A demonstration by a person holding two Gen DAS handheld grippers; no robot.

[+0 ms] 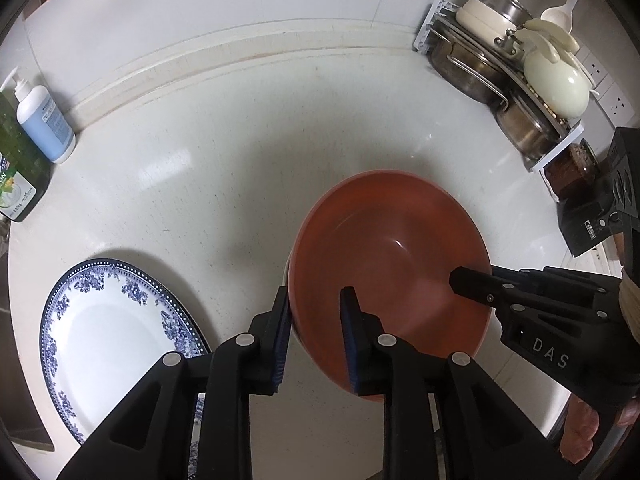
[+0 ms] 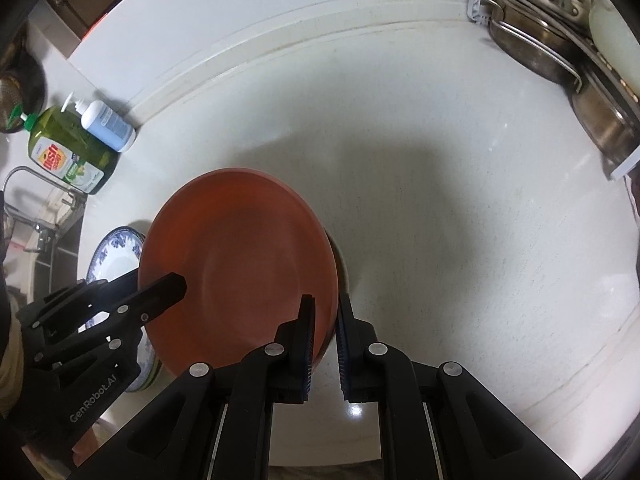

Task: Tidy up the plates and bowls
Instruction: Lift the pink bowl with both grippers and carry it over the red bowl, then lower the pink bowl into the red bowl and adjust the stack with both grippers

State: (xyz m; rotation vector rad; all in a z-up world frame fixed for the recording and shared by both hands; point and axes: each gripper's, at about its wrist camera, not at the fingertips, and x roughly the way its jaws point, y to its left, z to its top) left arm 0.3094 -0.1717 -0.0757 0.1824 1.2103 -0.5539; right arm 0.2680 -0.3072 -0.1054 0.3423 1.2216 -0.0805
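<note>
1. The orange bowl sits between both claws above the white counter; the left gripper straddles its left rim, pads not clearly pressing.
2. The right gripper is clamped on its right rim.
3. Bowl: glossy, plain orange inside; a blue-patterned plate lies just left.

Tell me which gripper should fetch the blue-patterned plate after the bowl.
Left, probably. The blue-patterned plate lies on the counter right beside the left gripper, on its side of the orange bowl. The right gripper is shut on the bowl's opposite rim, with the bowl between it and the plate.
</note>
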